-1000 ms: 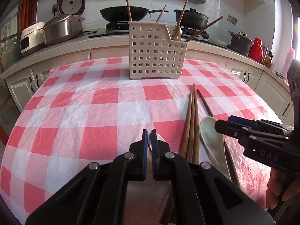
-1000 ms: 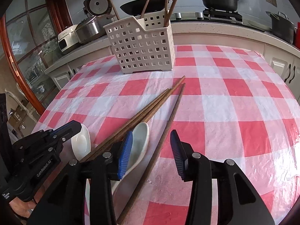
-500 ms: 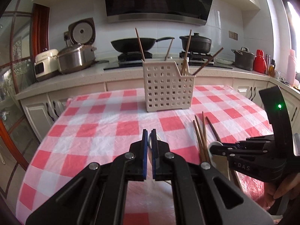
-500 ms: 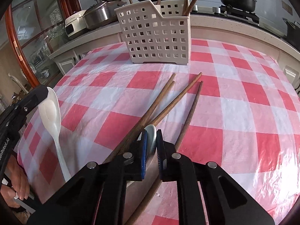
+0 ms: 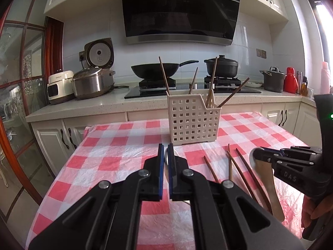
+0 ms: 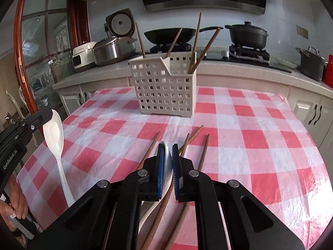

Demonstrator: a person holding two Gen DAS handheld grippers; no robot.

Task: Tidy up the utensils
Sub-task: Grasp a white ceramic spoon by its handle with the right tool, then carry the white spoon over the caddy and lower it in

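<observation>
Both your grippers pinch spoons (image 6: 54, 133); the basket (image 5: 193, 120) stands dead ahead, nearer your left gripper (image 5: 165, 156); right gripper (image 6: 167, 158).

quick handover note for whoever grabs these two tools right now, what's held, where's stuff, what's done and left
Left tool: shut on a white spoon, held above the table.
Right tool: shut on a second spoon, by its bowl.
White basket stands at the far side of the checked tablecloth; several chopsticks already stand in it.
Loose chopsticks lie on the cloth between the tools and the basket.
Done: both spoons gripped.
Left: drop both spoons into the basket, then the loose chopsticks.
</observation>
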